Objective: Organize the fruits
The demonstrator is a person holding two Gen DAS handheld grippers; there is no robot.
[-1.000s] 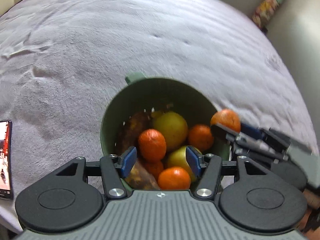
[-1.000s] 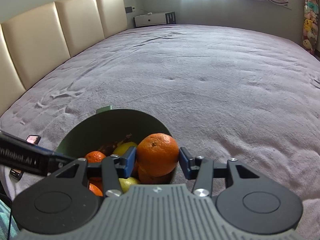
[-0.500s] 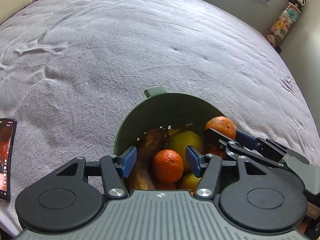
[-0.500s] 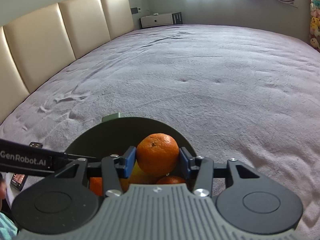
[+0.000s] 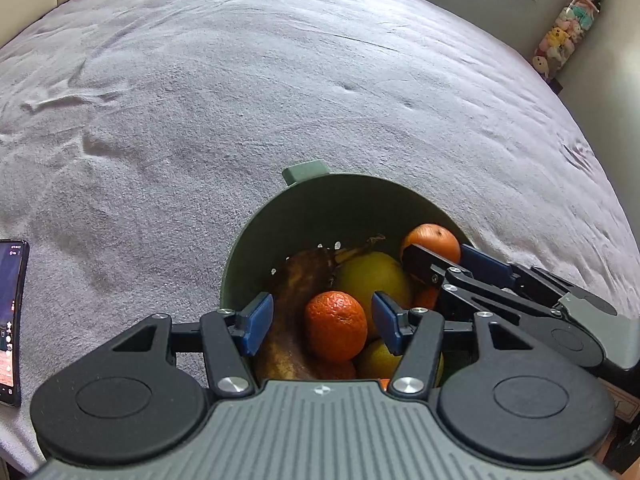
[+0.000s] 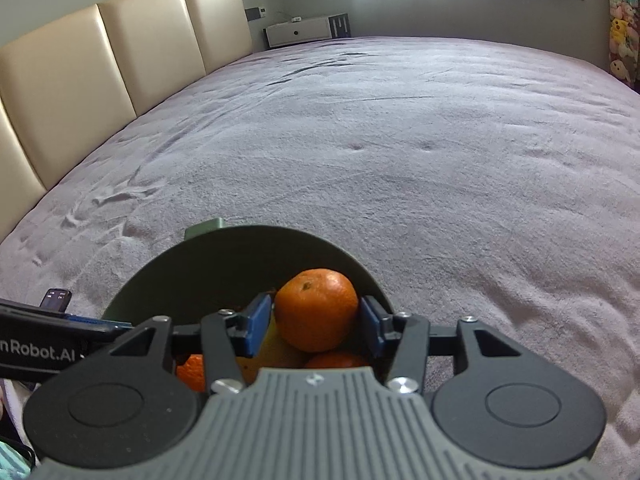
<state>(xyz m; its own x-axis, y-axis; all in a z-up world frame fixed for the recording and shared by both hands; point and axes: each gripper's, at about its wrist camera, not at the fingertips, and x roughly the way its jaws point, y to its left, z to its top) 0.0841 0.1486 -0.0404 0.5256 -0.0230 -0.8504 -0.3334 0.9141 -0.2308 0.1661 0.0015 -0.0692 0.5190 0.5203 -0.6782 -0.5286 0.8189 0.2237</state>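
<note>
While the right gripper clamps a mandarin between its blue pads, both pads pressed to the peel, the fruit hangs just above the right side of the green bucket; seen from the left wrist, that same mandarin sits at the bucket's right rim inside the black fingers; the left gripper hovers over the near rim with its jaws wide and holding nothing, a second mandarin lying loose between the pads without touching either; below it in the bucket rest a yellow-green round fruit and a browned banana; the bucket stands on the grey bedspread near its front edge; a phone lies at the bedspread's left edge.
</note>
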